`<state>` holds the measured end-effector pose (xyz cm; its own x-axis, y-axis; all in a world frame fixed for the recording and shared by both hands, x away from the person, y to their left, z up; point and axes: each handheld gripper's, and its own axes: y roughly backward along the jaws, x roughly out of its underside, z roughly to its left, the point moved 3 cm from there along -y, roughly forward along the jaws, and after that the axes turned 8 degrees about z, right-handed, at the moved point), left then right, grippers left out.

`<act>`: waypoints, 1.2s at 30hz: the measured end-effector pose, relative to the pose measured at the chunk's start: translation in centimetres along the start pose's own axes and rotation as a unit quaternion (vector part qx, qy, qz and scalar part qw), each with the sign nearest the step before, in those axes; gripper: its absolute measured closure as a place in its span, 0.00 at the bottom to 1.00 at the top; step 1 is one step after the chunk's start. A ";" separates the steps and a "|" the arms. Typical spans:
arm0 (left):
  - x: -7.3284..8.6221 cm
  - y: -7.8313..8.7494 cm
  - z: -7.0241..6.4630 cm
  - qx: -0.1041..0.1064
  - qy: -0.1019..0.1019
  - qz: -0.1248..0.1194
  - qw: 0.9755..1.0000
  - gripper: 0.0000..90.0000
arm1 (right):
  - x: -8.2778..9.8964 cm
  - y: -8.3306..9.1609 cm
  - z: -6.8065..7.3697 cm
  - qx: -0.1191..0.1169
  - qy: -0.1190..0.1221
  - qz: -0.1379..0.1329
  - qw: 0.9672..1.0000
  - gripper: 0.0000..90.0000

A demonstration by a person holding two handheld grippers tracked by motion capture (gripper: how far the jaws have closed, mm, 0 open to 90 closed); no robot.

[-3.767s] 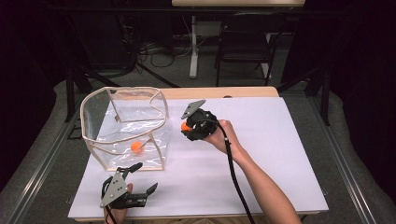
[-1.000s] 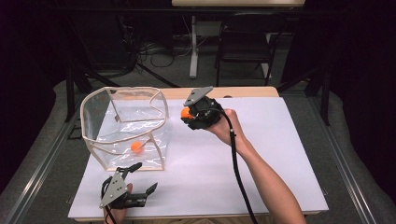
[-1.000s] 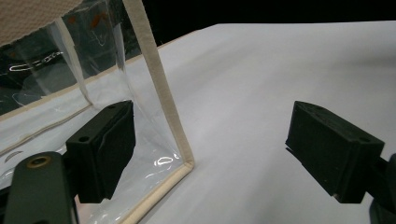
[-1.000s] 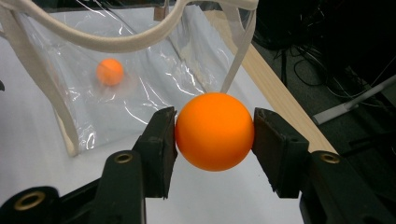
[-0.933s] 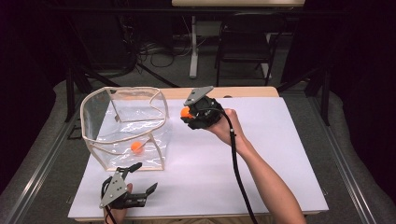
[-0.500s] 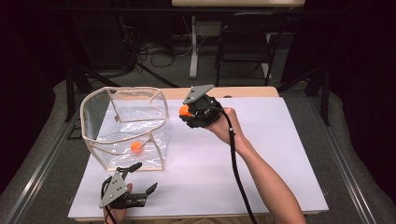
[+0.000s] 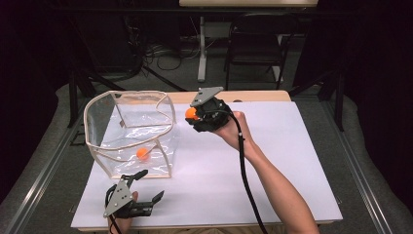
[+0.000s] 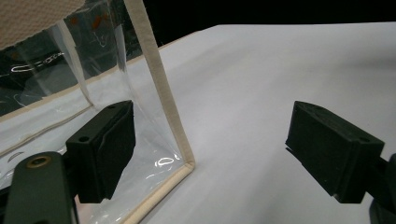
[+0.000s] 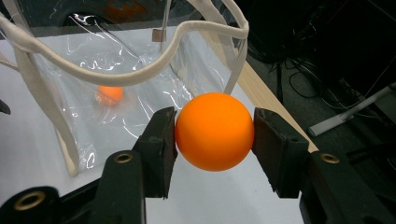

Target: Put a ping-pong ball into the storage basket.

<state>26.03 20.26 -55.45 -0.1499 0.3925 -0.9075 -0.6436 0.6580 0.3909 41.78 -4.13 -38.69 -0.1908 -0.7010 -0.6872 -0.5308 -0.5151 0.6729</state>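
Orange ball (image 9: 215, 131) (round, no long axis) sits clamped in right gripper (image 9: 214, 135); left gripper (image 8: 210, 140) seemingly gapes empty.

The clear plastic bag with cream fabric trim (image 8: 159, 93) is cut off by the left gripper view's top and left edges; the small orange ball inside it (image 9: 110, 94) looks blurred through the plastic.

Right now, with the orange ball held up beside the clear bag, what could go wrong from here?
The right hand-held gripper pinches the smooth round orange ball only at its sides, so it could slip out. The floppy cream-trimmed rim of the clear plastic bag sags unevenly, so a release beside it may miss. The open left hand-held gripper isn't holding the bag, which could tip.
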 end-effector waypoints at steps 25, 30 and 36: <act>0.0 0.0 0.0 0.000 0.000 0.000 1.000 0.17 | -0.8 0.4 0.1 0.007 -0.004 -0.023 1.000 0.56; 0.0 0.0 0.0 0.000 0.000 0.000 1.000 0.17 | -1.0 0.5 0.2 0.008 -0.003 -0.026 1.000 0.56; 0.0 0.0 0.0 0.001 0.000 0.000 1.000 0.17 | -1.2 0.5 0.3 0.008 -0.003 -0.030 0.999 0.56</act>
<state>26.04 20.27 -55.46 -0.1499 0.3936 -0.9070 -0.6422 0.6587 0.3920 41.55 -3.36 -37.61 -0.1624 -0.6658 -0.7283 -0.5554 -0.5484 0.6251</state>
